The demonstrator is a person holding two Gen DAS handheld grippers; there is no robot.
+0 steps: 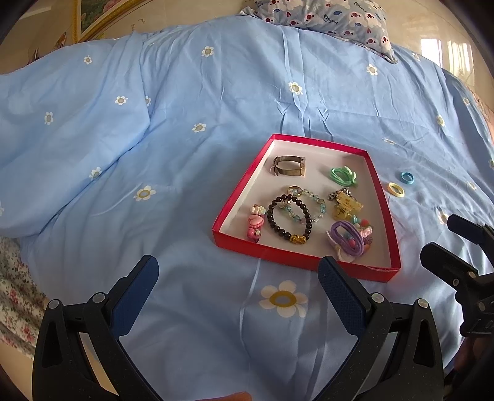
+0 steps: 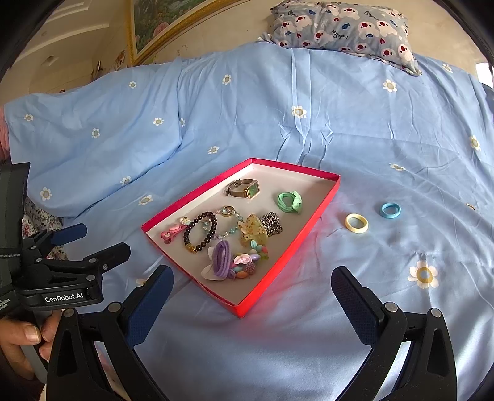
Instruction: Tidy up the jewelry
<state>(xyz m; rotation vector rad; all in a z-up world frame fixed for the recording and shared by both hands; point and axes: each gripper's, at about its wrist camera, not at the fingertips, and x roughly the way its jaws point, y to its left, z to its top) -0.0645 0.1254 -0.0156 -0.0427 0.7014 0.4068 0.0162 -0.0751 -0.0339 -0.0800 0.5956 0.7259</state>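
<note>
A bed covered by a light-blue flowered quilt (image 2: 308,129) carries a red tray (image 2: 279,262) near its middle. A yellow ring (image 2: 356,222) and a blue ring (image 2: 391,210) lie at the tray's three o'clock, a patterned pillow (image 2: 342,26) at twelve.

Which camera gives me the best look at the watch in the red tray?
The right wrist view: the watch shows its green face and gold case, lying near the red tray's far corner. In the left wrist view the watch shows only its band and case edge.
</note>
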